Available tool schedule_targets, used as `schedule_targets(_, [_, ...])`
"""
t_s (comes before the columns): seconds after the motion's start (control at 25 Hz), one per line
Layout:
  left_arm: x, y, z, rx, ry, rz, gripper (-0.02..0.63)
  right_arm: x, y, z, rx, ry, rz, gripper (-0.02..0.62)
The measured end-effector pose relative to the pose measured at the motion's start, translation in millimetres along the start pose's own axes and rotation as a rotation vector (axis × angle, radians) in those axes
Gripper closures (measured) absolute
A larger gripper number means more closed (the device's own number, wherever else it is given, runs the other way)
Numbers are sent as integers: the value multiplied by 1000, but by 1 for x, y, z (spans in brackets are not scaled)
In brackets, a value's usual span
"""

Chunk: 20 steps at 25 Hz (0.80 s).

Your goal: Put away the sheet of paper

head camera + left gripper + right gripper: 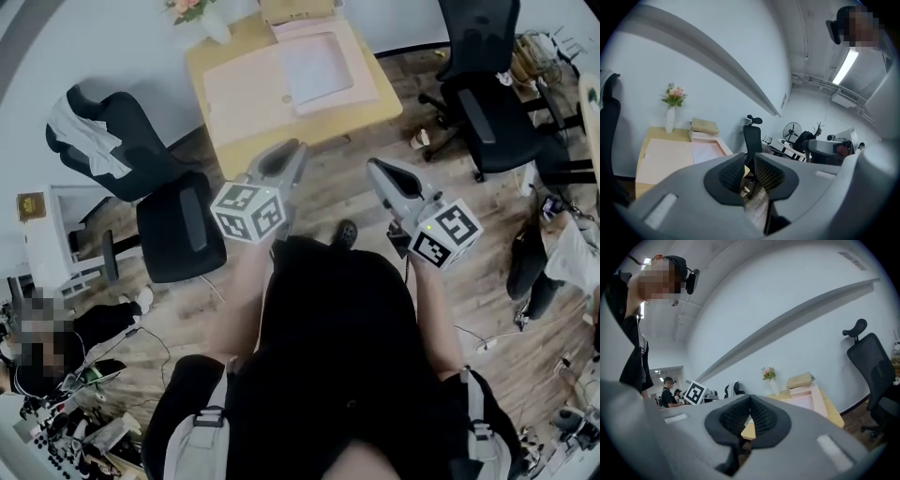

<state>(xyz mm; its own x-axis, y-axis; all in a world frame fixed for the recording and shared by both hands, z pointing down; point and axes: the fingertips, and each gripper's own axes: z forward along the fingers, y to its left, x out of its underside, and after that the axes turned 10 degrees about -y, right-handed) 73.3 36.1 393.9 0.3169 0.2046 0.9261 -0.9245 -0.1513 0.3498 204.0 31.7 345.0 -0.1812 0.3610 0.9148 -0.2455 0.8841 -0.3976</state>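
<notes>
A white sheet of paper (314,67) lies on a wide pink board (244,89) on the wooden table (309,131) ahead of me; in the left gripper view the paper (707,152) shows at the left. Both grippers are held in the air short of the table's near edge. My left gripper (298,147) points at that edge, its pads (733,173) a narrow gap apart with nothing between them. My right gripper (373,166) hangs to the right over the floor, its pads (761,416) meeting at the tips and empty.
A vase of flowers (202,14) and a tan package (295,9) stand at the table's far side. One black office chair (178,230) is left of me, another (487,84) to the right. Cables and clutter lie on the wooden floor (525,319).
</notes>
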Motion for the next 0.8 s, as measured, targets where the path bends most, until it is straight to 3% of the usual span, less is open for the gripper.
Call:
schedule_targets(0.4, [-25, -40, -22, 68, -31, 119, 582, -1, 22, 9, -7, 9, -70, 592])
schedule_targets(0.8, [-25, -41, -31, 87, -25, 113, 588, 4, 32, 16, 5, 16, -82, 593])
